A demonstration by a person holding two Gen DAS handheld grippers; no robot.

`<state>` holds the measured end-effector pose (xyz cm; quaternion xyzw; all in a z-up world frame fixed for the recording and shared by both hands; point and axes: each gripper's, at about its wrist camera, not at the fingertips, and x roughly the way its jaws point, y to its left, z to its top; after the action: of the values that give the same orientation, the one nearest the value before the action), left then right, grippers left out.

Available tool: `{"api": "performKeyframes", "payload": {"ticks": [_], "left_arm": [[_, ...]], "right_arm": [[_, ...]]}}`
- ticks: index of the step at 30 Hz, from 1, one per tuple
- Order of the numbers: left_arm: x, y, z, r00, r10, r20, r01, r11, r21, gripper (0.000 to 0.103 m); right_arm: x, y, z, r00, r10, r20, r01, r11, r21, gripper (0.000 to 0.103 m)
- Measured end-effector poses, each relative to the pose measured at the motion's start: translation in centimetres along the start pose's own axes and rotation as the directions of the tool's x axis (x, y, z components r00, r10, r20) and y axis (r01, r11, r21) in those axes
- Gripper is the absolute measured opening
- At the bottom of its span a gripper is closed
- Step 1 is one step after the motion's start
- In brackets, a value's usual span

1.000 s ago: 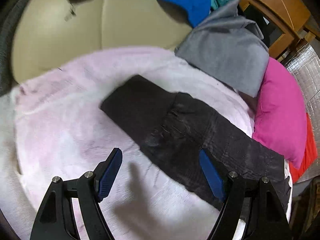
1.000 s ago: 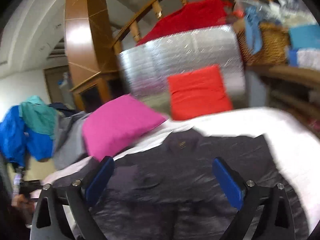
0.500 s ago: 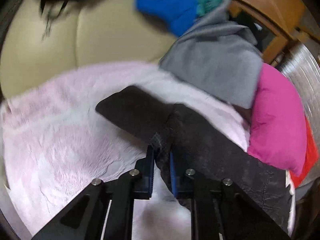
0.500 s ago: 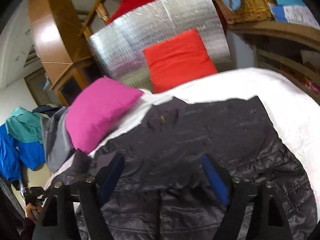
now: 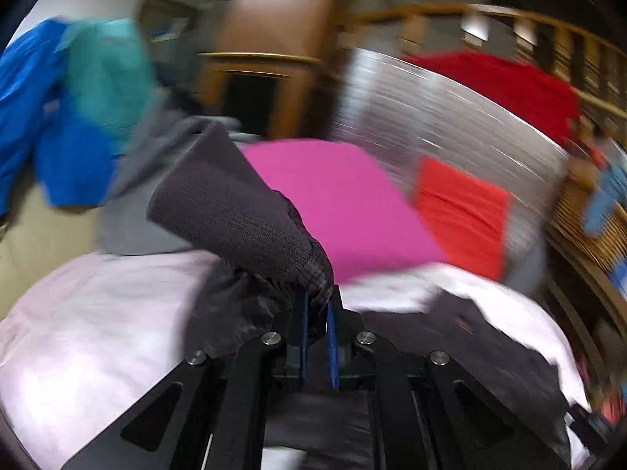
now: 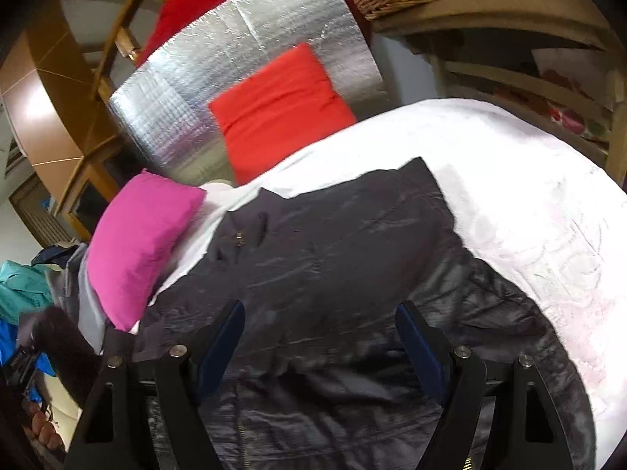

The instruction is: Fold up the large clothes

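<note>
A dark jacket (image 6: 352,266) lies spread across the pale pink blanket (image 6: 540,203), filling the centre and lower part of the right wrist view, its collar toward the upper left. In the left wrist view the left gripper (image 5: 316,315) has its jaws clamped on the jacket's sleeve, just below the ribbed knit cuff (image 5: 231,203), which stands up above the fingers at centre frame. The right gripper (image 6: 319,342) hovers over the jacket's front with its jaws wide apart, holding nothing. A magenta pillow (image 6: 137,243) sits at the jacket's left, a red cushion (image 6: 278,105) above it against a silver foil panel (image 6: 219,62).
</note>
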<state>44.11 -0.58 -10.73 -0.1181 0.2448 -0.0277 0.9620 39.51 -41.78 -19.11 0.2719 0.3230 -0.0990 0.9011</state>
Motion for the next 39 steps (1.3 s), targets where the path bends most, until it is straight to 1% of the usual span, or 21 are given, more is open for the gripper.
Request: {"api": "performKeyframes", "payload": {"ticks": [3,5,8,10,11,12,14,16,17,19,20,22,24,26,27,29,32,35,37,38,39], "left_arm": [[0.5,-5.9,-2.1,0.993,-0.105,-0.055,0.110,0.990,0.093,0.008],[1.1,-9.7,-4.2,0.976,-0.177,-0.128,0.194,0.972,0.134,0.008],[2.1,-13.7,-6.9,0.924,-0.277,-0.265,0.329,0.928,0.177,0.013],[1.9,-15.1,-8.0,0.874,-0.341,-0.347,0.418,0.892,0.175,0.015],[1.6,-15.3,-7.9,0.857,-0.370,-0.359,0.452,0.874,0.177,0.021],[1.2,-15.2,-7.6,0.851,-0.387,-0.355,0.469,0.864,0.183,0.026],[-0.2,-14.2,-6.0,0.849,-0.441,-0.292,0.506,0.837,0.206,0.061],[-2.0,-12.3,-4.1,0.867,-0.462,-0.186,0.495,0.841,0.220,0.073],[-2.7,-11.0,-3.2,0.876,-0.462,-0.141,0.483,0.848,0.219,0.073],[-2.9,-8.6,-1.7,0.902,-0.421,-0.089,0.431,0.882,0.191,0.074],[-2.5,-7.2,-1.1,0.921,-0.381,-0.075,0.388,0.906,0.171,0.074],[-1.3,-4.5,-0.6,0.960,-0.267,-0.081,0.276,0.952,0.135,0.074],[1.5,-1.9,-0.7,0.978,-0.141,-0.156,0.156,0.984,0.088,0.074],[3.9,-0.1,-1.4,0.970,-0.076,-0.231,0.088,0.995,0.042,0.074],[5.1,1.0,-2.0,0.959,-0.044,-0.281,0.052,0.998,0.020,0.074],[6.0,2.0,-3.2,0.944,-0.020,-0.330,0.026,1.000,0.015,0.074],[6.7,1.7,-4.3,0.933,0.036,-0.357,-0.012,0.997,0.071,0.074],[6.9,1.0,-5.5,0.920,0.057,-0.387,-0.012,0.993,0.118,0.074],[8.0,0.6,-6.3,0.904,0.053,-0.425,0.011,0.989,0.147,0.074],[8.0,0.3,-6.6,0.900,0.054,-0.432,0.016,0.987,0.157,0.074],[8.0,0.0,-6.8,0.900,0.059,-0.433,0.017,0.985,0.170,0.074]], "right_arm": [[0.1,-1.0,0.4,1.000,-0.025,0.003,0.025,1.000,0.003,0.082],[0.2,-1.7,0.7,1.000,-0.023,-0.003,0.023,1.000,0.020,0.082],[0.4,-2.6,1.2,1.000,-0.015,-0.009,0.015,0.999,0.050,0.082],[0.4,-3.0,1.6,1.000,-0.016,-0.008,0.017,0.998,0.063,0.082],[0.5,-3.2,1.7,1.000,-0.013,-0.009,0.013,0.998,0.066,0.082],[0.5,-3.4,1.8,1.000,-0.003,-0.014,0.004,0.998,0.067,0.082],[0.7,-3.5,1.8,0.999,0.033,-0.033,-0.030,0.997,0.075,0.082],[1.0,-3.4,1.7,0.993,0.093,-0.066,-0.087,0.991,0.099,0.082],[1.3,-3.4,1.6,0.987,0.135,-0.083,-0.125,0.985,0.121,0.082],[2.0,-3.1,1.3,0.971,0.210,-0.111,-0.191,0.968,0.161,0.082],[2.4,-2.9,1.2,0.959,0.253,-0.130,-0.228,0.957,0.182,0.082],[3.2,-2.3,1.0,0.950,0.268,-0.163,-0.237,0.953,0.189,0.082],[4.0,-1.7,0.8,0.964,0.189,-0.186,-0.162,0.975,0.151,0.082],[5.2,-1.5,0.6,0.959,0.145,-0.243,-0.116,0.985,0.128,0.082],[5.9,-1.7,0.4,0.952,0.141,-0.271,-0.107,0.985,0.137,0.082],[6.7,-1.9,0.0,0.939,0.176,-0.296,-0.129,0.977,0.171,0.082],[7.5,-0.7,-0.5,0.924,0.214,-0.316,-0.171,0.972,0.160,0.083],[8.5,1.5,-1.6,0.925,0.163,-0.343,-0.144,0.986,0.081,0.083],[9.2,3.3,-2.4,0.926,0.100,-0.363,-0.109,0.994,-0.005,0.071],[9.4,4.2,-2.9,0.925,0.071,-0.372,-0.098,0.994,-0.056,0.043],[9.3,5.0,-3.3,0.926,0.048,-0.374,-0.093,0.991,-0.101,0.025]]}}
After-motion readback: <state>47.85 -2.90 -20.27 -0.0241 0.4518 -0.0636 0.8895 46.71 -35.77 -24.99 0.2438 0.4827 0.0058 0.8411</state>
